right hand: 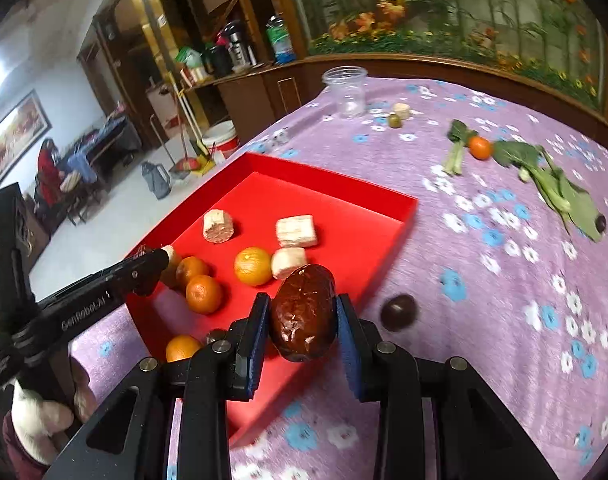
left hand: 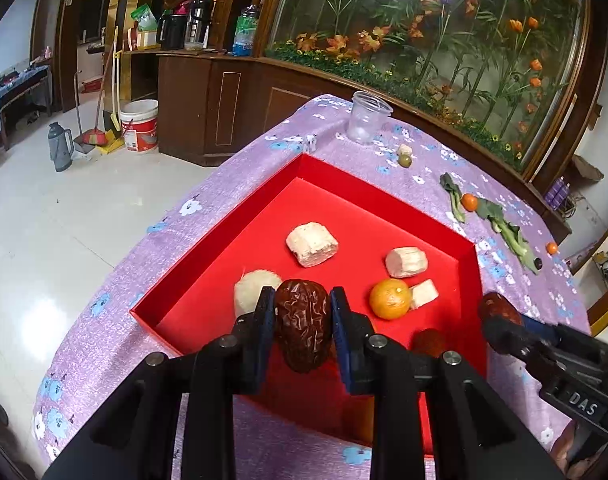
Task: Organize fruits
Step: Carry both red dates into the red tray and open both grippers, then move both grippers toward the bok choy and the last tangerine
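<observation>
In the left wrist view my left gripper [left hand: 301,300] is shut on a wrinkled red date [left hand: 302,332], held above the near part of the red tray [left hand: 215,236]. My right gripper [right hand: 303,302] is shut on a glossy dark date [right hand: 304,316] over the tray's [right hand: 328,186] near right corner. In the tray lie white chunks [left hand: 312,244] and small oranges [right hand: 252,266]. Each gripper shows in the other's view: the right gripper [left hand: 498,312] beside the tray's right rim, the left gripper [right hand: 159,260] over its left side.
The tray sits on a purple flowered cloth [right hand: 484,280]. Outside it lie a dark round fruit [right hand: 399,311], an orange [right hand: 480,147] among leafy greens [right hand: 552,176], a green olive [right hand: 394,121] and a clear plastic cup [right hand: 346,90]. A wooden cabinet stands behind the table.
</observation>
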`<state>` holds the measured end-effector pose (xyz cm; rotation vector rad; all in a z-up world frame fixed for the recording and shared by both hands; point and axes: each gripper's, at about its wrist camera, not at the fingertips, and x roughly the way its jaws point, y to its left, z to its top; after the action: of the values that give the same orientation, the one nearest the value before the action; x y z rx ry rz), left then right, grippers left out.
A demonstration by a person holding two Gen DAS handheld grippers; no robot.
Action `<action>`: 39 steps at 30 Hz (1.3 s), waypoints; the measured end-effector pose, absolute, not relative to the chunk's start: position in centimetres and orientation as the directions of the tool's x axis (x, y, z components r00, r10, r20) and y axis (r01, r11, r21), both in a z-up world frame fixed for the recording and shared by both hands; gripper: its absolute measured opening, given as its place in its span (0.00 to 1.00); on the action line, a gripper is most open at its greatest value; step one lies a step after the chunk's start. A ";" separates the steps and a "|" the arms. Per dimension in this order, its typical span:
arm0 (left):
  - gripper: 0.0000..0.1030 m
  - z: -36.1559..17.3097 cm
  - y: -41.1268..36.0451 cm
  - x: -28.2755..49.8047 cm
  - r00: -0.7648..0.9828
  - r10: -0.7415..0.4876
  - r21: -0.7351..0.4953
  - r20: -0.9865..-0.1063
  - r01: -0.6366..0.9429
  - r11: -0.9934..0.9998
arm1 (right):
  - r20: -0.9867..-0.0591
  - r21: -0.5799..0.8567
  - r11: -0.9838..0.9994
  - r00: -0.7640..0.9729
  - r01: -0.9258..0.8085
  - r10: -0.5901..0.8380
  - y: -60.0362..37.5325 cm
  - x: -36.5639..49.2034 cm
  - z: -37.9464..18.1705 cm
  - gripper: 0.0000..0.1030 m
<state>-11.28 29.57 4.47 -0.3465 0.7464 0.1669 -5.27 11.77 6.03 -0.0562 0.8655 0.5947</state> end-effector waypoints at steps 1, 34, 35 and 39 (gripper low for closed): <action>0.25 4.3 29.6 -11.2 0.724 0.024 -0.247 -0.690 -0.267 0.931 | -0.733 0.177 0.838 0.499 -0.516 0.462 12.2 -5.1 5.9 0.35; 0.67 7.9 24.9 -13.2 0.768 0.112 -0.096 -0.630 -0.220 0.971 | -0.701 0.135 0.892 0.595 -0.431 0.394 10.3 -7.0 6.8 0.57; 0.68 8.0 24.5 -13.4 0.770 0.117 -0.082 -0.627 -0.215 0.973 | -0.699 0.138 0.895 0.598 -0.425 0.392 10.0 -7.2 6.8 0.58; 0.70 8.3 22.9 -14.0 0.769 0.143 -0.030 -0.623 -0.206 0.978 | -0.693 0.157 0.908 0.611 -0.389 0.382 8.3 -8.3 7.0 0.59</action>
<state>-13.96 22.93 8.35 -0.0985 0.6674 0.1893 -8.25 8.26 6.96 -0.0092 0.7975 0.4450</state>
